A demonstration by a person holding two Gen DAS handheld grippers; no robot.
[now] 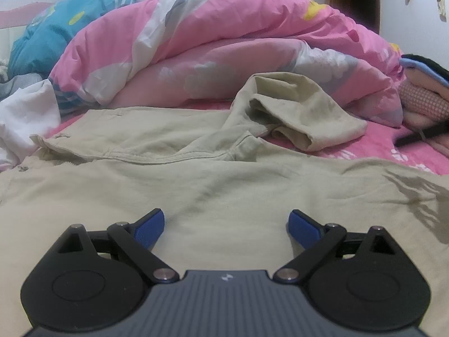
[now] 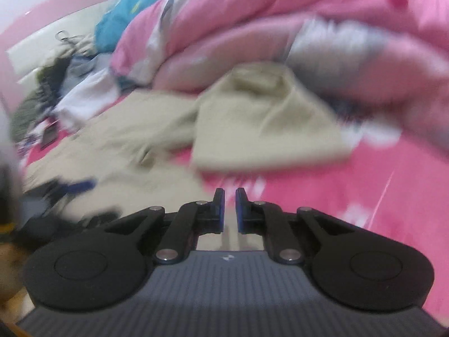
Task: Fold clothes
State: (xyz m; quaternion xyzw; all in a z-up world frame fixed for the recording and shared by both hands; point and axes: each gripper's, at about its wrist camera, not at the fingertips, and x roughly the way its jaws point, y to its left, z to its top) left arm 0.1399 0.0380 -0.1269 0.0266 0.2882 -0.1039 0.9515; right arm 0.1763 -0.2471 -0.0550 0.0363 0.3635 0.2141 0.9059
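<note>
Holding my left tool (image 1: pixel 226 226) low over the khaki jacket (image 1: pixel 196 185), blue pads spread wide apart, nothing between them, fabric right under the fingers. Jacket lies spread across the bed, on the pink bedsheet (image 1: pixel 393 146), taking up most of the left wrist view. One sleeve (image 1: pixel 303 118) is bunched and folded back on itself at the far right side, cuff end resting on the sheet. A seam flap (image 1: pixel 168 154) runs across the jacket's middle, and a small snap button (image 1: pixel 23 168) shows at the left edge. Behind the jacket sits a big pink quilt (image 1: pixel 224 50), heaped up, with a teal section (image 1: pixel 56 33) on its left end. White cloth (image 1: pixel 25 118) is crumpled at the left, touching the jacket's far corner. At the far right, a stack of folded items with a pink checked piece (image 1: pixel 423 101), just beside the quilt. My right tool (image 2: pixel 230 210) has its pads nearly together, only a narrow slit left between them, and I see no cloth caught in it; the right wrist view is heavily motion-blurred. It hangs over the jacket's edge where khaki meets pink sheet (image 2: pixel 364 182), pointing toward the bunched sleeve (image 2: pixel 266 129). In that same view my other tool's blue pad (image 2: pixel 81 185) shows as a smear at the left, over the jacket. Dark clothes (image 2: pixel 42 90) pile up at the far left, too blurred to name.
</note>
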